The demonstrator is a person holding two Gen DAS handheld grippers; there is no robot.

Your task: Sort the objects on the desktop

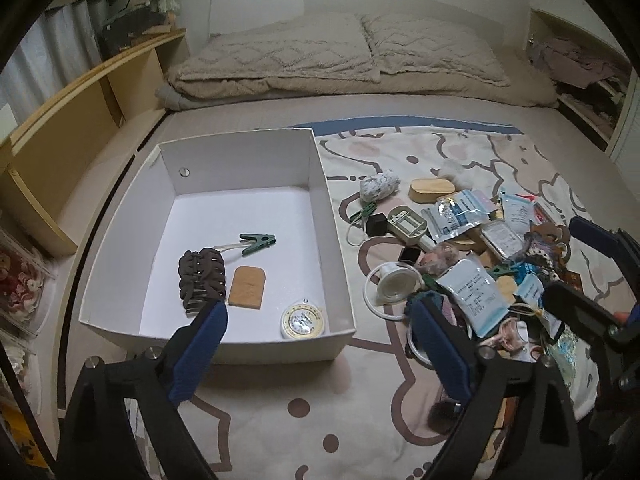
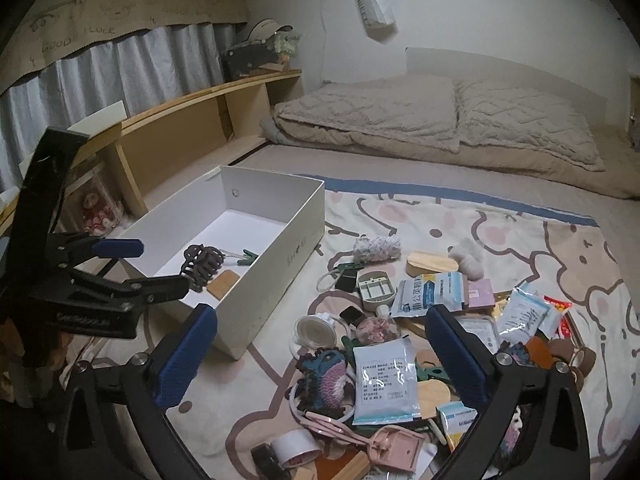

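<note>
Claws on both hands stand wide with nothing between their blue pads. The left claw (image 1: 320, 344) tilts steeply down over the near wall of the white box (image 1: 336, 248), its left finger overlapping the box's near left corner and its right finger reaching over the edge of the clutter pile (image 1: 472, 264). In the right wrist view the left claw (image 2: 160, 266) shows from the side at the left, by the near end of the box. The right claw (image 2: 320, 352) slopes down less sharply, above the pile on the cartoon-print blanket (image 2: 500, 232), with a white sachet (image 2: 384, 384) and a crocheted pouch (image 2: 324, 376) lying between its fingers but untouched. Inside the box lie a brown hair claw clip (image 1: 200, 280), a green clothespin (image 1: 258, 242), a tan flat piece (image 1: 246, 288) and a round gold-rimmed disc (image 1: 302, 320). The box stands left of the pile, with folded beige bedding (image 1: 328, 56) behind both.
</note>
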